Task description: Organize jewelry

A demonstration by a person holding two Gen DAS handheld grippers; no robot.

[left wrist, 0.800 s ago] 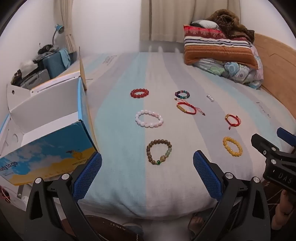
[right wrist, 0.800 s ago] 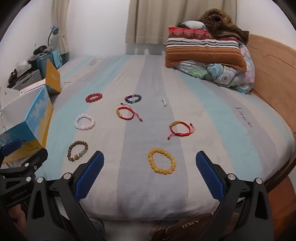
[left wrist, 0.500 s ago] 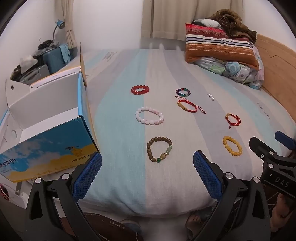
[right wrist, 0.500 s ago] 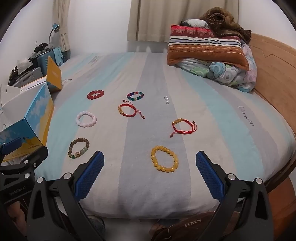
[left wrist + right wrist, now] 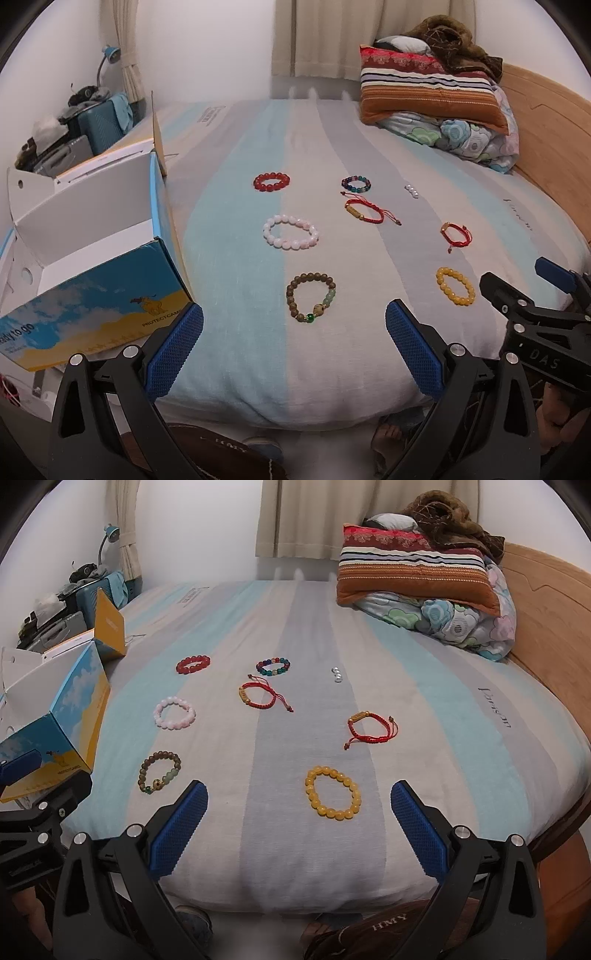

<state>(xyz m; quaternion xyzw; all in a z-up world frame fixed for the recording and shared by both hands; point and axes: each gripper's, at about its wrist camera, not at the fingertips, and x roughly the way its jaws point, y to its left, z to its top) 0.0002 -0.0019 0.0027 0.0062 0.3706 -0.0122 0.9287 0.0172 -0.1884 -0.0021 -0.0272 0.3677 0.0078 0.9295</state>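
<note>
A bed (image 5: 229,369) with a sheet striped in pale blue and grey fills both views, and seven bracelets plus a small pearl piece lie spread flat on it, none touching another. The brown bracelet (image 5: 311,297), wooden beads with a few green ones, serves as the landmark here.

The left gripper (image 5: 294,339) hovers at the near edge of the bed just in front of the brown bracelet, its blue-padded jaws wide apart and holding nothing. The right gripper (image 5: 299,818) hovers to the right of the brown bracelet, jaws also wide apart and empty, with the yellow bracelet (image 5: 332,792) lying just ahead, between its fingers.

Directly beyond the brown bracelet lies the pink bracelet (image 5: 291,232), and further beyond that the red bead bracelet (image 5: 271,181). Beyond and to the right of the brown bracelet sits a red cord bracelet (image 5: 365,211) with a trailing tie, and past it the multicolour bracelet (image 5: 356,184). The pearl piece (image 5: 411,191) lies further right (too small to make out clearly). A second red cord bracelet (image 5: 456,236) lies well to the right of the brown bracelet, just beyond the yellow one.

To the left of the brown bracelet, at the edge of the bed, stands an open cardboard box (image 5: 92,295) printed with blue sky and yellow, white inside. Far beyond, at the head of the bed, a striped pillow (image 5: 424,92) rests on a floral quilt (image 5: 469,140).
</note>
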